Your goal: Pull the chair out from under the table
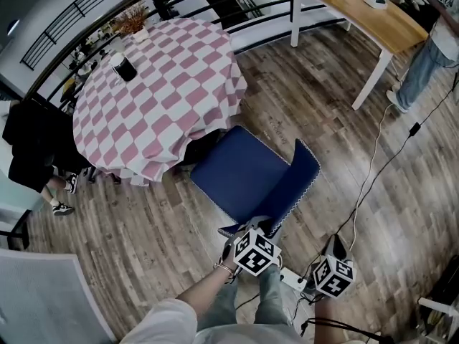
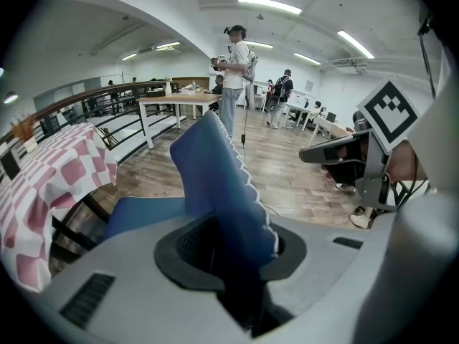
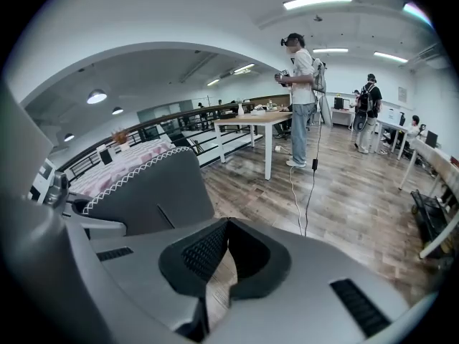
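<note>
A floor [image 1: 165,242] of grey-brown wooden planks is seen throughout, with a thin cable [image 1: 373,170] trailed across it at the right. At the bottom centre of the head view, the left gripper [image 1: 256,228] is closed on the top edge of the blue chair's backrest [image 1: 297,181], the white-stitched edge being clamped between its jaws. The right gripper [image 1: 336,248] is held just to the right of it, clear of the chair [image 1: 240,170], jaw tips together with nothing between them. The chair stands at frame centre, its seat reaching to the hem of the pink-and-white checked cloth on the round table [image 1: 165,84] at upper left. A dark cup [image 1: 124,68] is set on the table; its contents cannot be made out. Beyond, a black railing [image 1: 86,6] and a wooden desk [image 1: 373,16] at upper right are seen.
</note>
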Available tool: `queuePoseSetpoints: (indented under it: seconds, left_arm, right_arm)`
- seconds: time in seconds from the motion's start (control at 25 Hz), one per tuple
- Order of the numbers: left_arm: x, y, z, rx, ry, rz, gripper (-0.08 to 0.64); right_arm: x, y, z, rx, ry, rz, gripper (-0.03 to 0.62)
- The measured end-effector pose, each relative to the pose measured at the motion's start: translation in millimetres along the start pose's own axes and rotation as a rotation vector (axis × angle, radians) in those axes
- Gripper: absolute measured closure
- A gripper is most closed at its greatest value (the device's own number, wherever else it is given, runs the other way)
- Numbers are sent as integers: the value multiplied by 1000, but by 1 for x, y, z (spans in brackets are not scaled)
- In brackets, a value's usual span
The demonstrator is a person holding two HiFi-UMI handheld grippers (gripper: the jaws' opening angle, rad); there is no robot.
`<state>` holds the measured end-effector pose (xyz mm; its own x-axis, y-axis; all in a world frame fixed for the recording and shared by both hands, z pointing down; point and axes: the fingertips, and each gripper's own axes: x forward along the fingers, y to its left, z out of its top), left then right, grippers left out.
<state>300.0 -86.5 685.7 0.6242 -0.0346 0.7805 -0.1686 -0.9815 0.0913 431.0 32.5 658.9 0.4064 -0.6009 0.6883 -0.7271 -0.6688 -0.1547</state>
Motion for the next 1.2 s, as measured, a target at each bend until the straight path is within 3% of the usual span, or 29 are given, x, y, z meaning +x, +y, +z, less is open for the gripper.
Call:
queuePoseSetpoints:
  seconds: [0.88, 1.2]
  left_arm:
    - [2, -85, -13, 15, 21, -36, 459]
    - [4, -90, -12, -31, -6, -20, 424]
  right_arm:
    - [-21, -28, -1, 31, -20, -20, 574]
    - [-19, -21, 9, 23, -26, -3, 574]
